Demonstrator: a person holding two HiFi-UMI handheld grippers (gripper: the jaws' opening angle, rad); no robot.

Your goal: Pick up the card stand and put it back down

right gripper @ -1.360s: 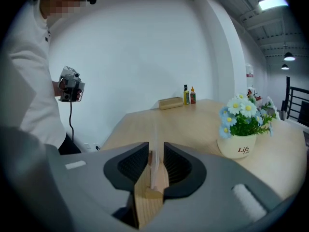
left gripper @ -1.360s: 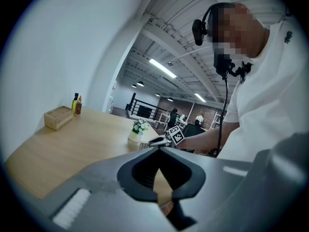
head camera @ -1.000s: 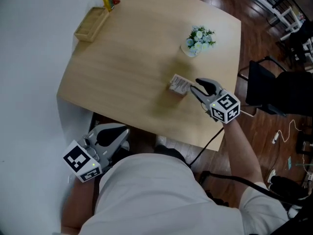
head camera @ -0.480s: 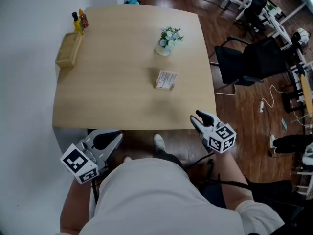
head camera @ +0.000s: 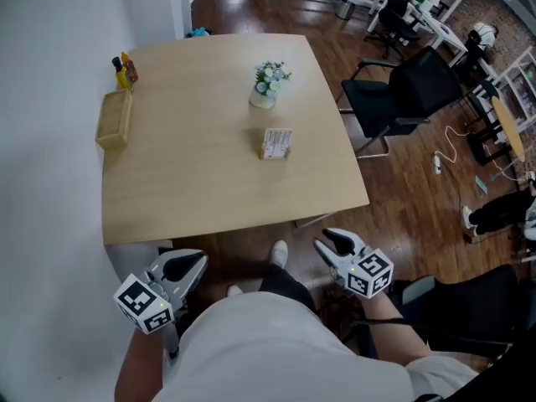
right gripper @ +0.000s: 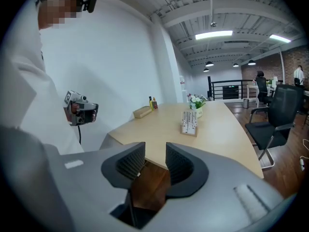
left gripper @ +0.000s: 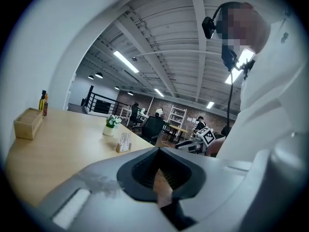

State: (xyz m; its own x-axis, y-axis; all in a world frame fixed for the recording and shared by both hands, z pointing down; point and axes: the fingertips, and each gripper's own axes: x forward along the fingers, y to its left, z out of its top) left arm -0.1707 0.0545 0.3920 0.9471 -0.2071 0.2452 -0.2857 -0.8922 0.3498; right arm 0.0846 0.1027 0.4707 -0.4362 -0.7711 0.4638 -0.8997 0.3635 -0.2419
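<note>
The card stand [head camera: 276, 143], a small wooden base holding white cards, stands upright on the light wooden table [head camera: 184, 191], right of its middle. It also shows in the left gripper view as the card stand [left gripper: 124, 142] and in the right gripper view as the card stand [right gripper: 189, 123]. Both grippers hang off the table's near edge, far from it. My left gripper [head camera: 197, 262] is low at the left, its jaws together and holding nothing [left gripper: 159, 170]. My right gripper [head camera: 328, 243] is open with only floor between its pads [right gripper: 155, 161].
A white vase of flowers [head camera: 268, 82] stands behind the card stand. A wooden box [head camera: 115, 118] and small bottles [head camera: 123, 71] sit along the table's left edge by the white wall. Black office chairs [head camera: 394, 95] stand on the wooden floor to the right.
My right gripper has drawn back from beside the card stand to below the table's near edge. The person has stepped back, so the table looks farther away. The card stand stays put.
</note>
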